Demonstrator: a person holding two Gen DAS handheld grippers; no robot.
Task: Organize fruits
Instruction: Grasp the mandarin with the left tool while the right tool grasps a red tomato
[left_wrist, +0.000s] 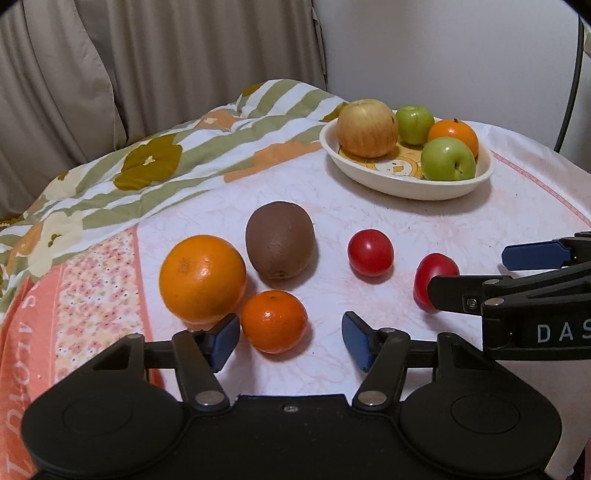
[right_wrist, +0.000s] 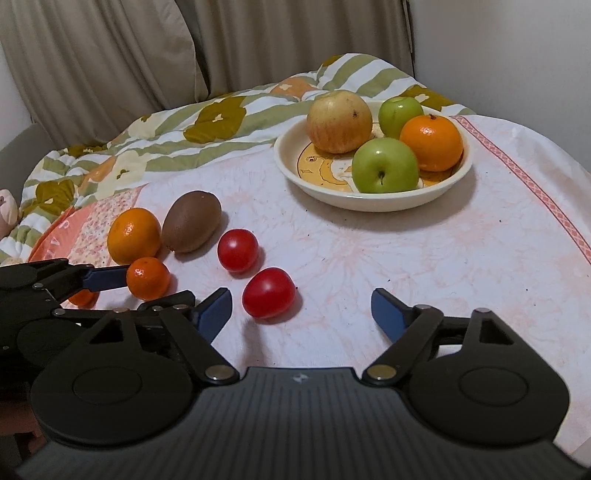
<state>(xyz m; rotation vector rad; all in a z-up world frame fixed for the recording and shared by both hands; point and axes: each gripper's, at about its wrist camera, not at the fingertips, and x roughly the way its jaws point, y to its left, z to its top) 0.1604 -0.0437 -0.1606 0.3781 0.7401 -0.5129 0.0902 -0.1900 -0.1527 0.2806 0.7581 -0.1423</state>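
Orange mandarin (left_wrist: 273, 321) sits between the left gripper's (left_wrist: 291, 339) unclosed jaws; right gripper's (right_wrist: 301, 311) wide jaws flank a tomato (right_wrist: 269, 292).

The right tongs (right_wrist: 301, 314) stand open above the white cloth-covered bench (right_wrist: 461, 266), with a glossy red tomato (right_wrist: 269, 292) just beyond the left blue pad. A cream round bowl (right_wrist: 373, 201) farther back holds apples and an orange.
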